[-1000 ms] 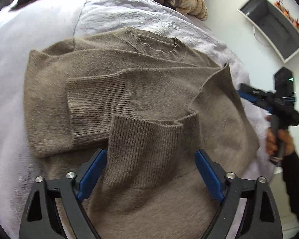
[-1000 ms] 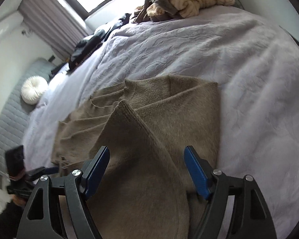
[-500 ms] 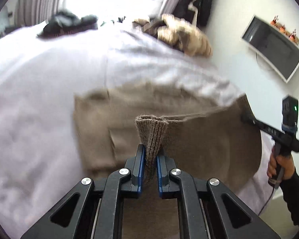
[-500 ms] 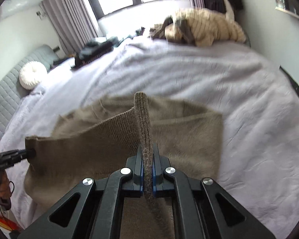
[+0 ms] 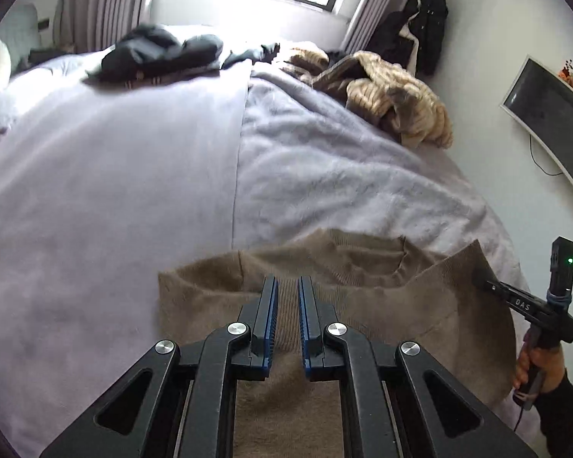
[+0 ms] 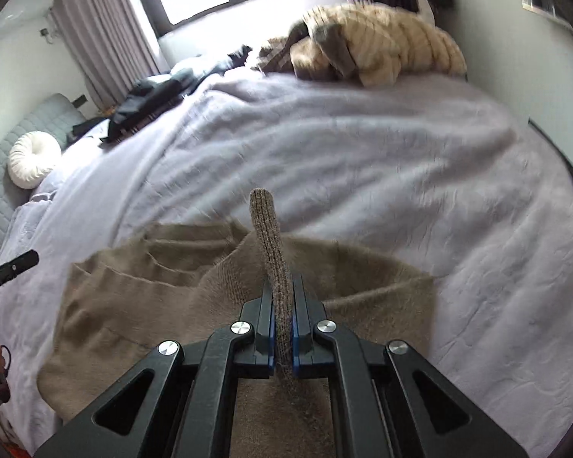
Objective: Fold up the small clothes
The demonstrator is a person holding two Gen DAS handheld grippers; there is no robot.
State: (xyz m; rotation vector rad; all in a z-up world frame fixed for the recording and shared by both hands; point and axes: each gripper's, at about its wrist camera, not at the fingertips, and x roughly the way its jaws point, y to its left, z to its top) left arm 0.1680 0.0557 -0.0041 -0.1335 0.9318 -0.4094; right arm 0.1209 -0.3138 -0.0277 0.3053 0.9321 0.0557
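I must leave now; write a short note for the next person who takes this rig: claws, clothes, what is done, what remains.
Left claw: shut on the brown sweater's hem, which shows between its pads.
Right claw: shut on the hem's other corner, ribbed edge sticking up.
Sweater: on the lilac bedspread, sleeves already folded in, lower half lifted toward the collar.
Left: lay the hem near the collar, release, smooth. Beige clothes pile at the far end looks unfolded.

I'm seeing a brown sweater (image 6: 141,305) of soft, matt wool knit, hem ribbed; fuzzy lilac blanket (image 5: 343,160) beside smooth sheet (image 5: 114,160); matt black plastic gripper arms, shiny metal rivets.
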